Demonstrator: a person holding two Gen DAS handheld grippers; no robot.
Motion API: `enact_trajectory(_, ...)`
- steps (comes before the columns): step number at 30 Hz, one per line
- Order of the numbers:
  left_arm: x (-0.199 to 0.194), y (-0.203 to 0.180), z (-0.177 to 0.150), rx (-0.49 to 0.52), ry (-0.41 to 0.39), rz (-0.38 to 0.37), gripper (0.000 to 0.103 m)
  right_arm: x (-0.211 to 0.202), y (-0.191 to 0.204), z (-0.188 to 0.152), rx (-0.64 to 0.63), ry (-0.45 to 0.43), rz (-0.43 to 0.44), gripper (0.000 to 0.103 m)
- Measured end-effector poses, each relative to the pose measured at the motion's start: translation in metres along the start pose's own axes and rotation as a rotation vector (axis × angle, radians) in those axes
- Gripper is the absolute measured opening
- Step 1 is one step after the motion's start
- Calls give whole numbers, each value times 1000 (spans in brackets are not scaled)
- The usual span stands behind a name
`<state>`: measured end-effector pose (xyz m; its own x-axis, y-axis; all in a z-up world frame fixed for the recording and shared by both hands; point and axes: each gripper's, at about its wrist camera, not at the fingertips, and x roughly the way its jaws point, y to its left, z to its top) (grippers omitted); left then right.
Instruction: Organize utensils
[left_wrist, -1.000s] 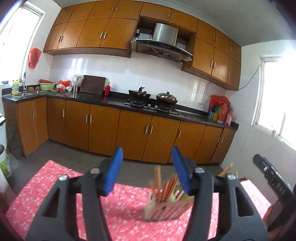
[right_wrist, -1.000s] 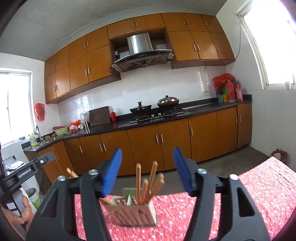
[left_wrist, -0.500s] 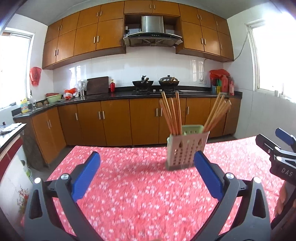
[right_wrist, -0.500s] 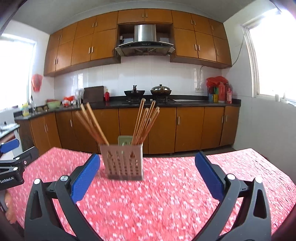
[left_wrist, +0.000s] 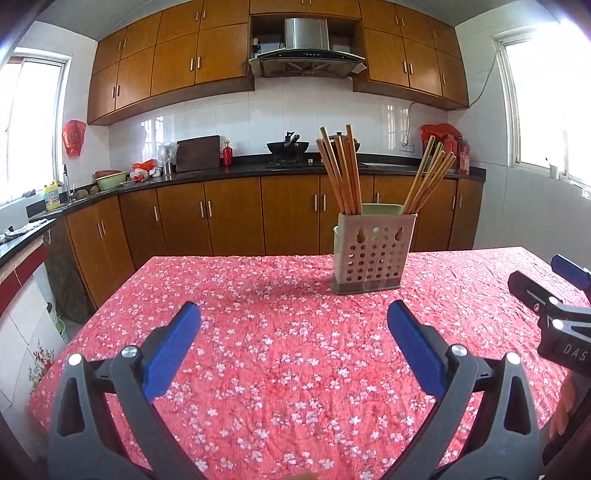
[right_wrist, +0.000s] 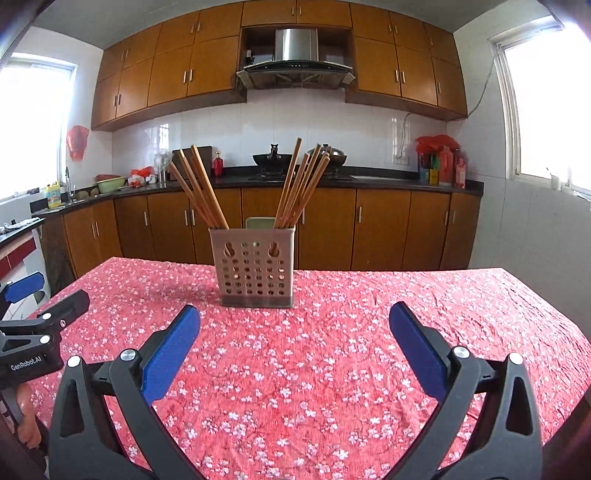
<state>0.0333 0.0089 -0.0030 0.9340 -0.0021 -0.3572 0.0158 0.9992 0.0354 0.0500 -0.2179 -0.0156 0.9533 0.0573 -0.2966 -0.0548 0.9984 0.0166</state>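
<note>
A beige perforated utensil holder (left_wrist: 373, 254) (right_wrist: 255, 266) stands upright on the table with the red flowered cloth (left_wrist: 295, 350) (right_wrist: 332, 350). Two bundles of wooden chopsticks (left_wrist: 341, 173) (right_wrist: 199, 188) lean out of it, one to the left and one to the right (left_wrist: 428, 181) (right_wrist: 301, 184). My left gripper (left_wrist: 293, 317) is open and empty, short of the holder and a little left of it. My right gripper (right_wrist: 293, 321) is open and empty, in front of the holder and slightly right of it. Each gripper shows at the edge of the other's view.
The table's far edge lies just behind the holder. Beyond it run brown kitchen cabinets (left_wrist: 236, 218), a dark counter with pans on a stove (left_wrist: 288, 147) and red bottles (left_wrist: 447, 147) at the right. A sink corner (left_wrist: 55, 195) is at the left.
Both grippers have opened wide and drawn back and lower from the holder. The holder, tilted a second ago, now stands upright on the cloth, farther from both cameras.
</note>
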Motion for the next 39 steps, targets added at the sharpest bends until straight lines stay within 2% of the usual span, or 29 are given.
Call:
enact_trajectory(10,1,3,-10,-14,20,-10,99,-1,2,-14,-2,28,-4,101)
enact_trajectory(39,3,1,-12,-23,31,-22,99,0,-3,-13,33,41,-1,101)
